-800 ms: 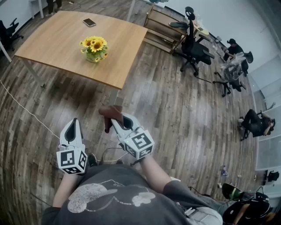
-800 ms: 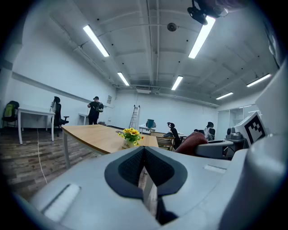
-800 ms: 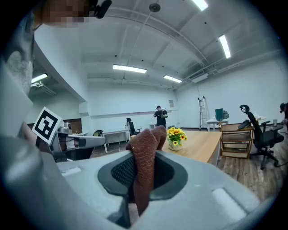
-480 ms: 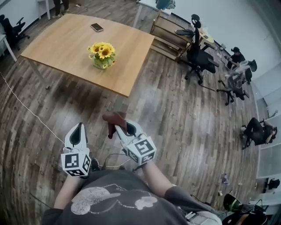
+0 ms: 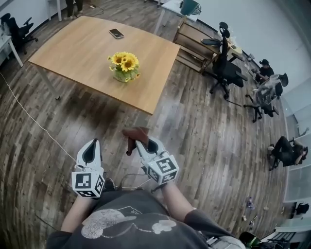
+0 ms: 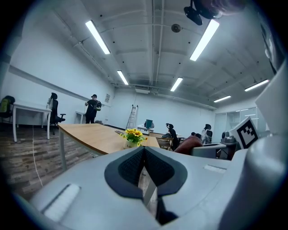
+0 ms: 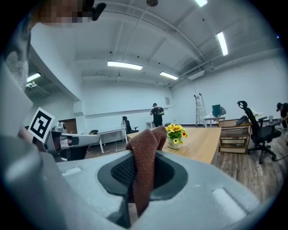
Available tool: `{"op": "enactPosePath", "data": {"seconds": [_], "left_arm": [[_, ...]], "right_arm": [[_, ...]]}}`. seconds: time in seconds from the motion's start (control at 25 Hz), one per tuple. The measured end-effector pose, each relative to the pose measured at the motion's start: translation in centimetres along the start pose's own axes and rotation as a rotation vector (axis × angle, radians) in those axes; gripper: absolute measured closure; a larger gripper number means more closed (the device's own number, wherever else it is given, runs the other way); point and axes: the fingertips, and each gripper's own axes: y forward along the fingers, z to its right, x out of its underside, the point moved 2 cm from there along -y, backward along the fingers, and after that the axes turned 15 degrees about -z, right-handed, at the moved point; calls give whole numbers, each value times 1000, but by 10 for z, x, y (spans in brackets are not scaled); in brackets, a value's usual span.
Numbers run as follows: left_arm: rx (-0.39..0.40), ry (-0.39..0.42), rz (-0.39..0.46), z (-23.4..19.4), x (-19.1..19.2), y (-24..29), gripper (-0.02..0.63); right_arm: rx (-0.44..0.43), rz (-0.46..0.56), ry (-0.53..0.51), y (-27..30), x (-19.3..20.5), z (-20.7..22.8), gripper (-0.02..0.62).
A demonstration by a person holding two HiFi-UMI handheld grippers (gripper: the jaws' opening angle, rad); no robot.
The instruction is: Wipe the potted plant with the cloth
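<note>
We hold the left tongs [image 5: 93,143] closed on nothing and the right tongs [image 5: 143,142] clamped on the brown cloth [image 5: 134,134], both low over the wooden floor [image 5: 204,146]. They are well apart from the potted plant [image 5: 125,67], which stands upright on the desk [image 5: 73,48] near its right end. A phone [image 5: 116,33] lies farther back on the desk. A stretch of floor separates the tongs from the desk's near edge, and 1 white cable [image 5: 29,119] crosses it at the left. Past the desk's right end stand a wooden shelf [image 5: 192,39] and a black office chair [image 5: 226,68].

In the right gripper view the cloth rises in front and covers part of the desk, with the plant just beside its top. From above, yellow blooms hide most of the pot. A standing person [image 5: 73,6] is cut off by the top edge.
</note>
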Motion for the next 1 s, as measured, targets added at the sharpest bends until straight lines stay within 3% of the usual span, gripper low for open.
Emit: {"op": "enactPosePath", "data": {"seconds": [0.32,0.56,1.0], "left_arm": [[57,5,-30,-45,-2,17,588],[68,11,-45,-45,-9,62,588],[-35,-9,-74,-53,-50,178,586]], "right_arm": [[116,50,57,16,-15,11,548],[152,56,90,32,-23,64,548],[52,47,96,115,-84,180,548]]}}
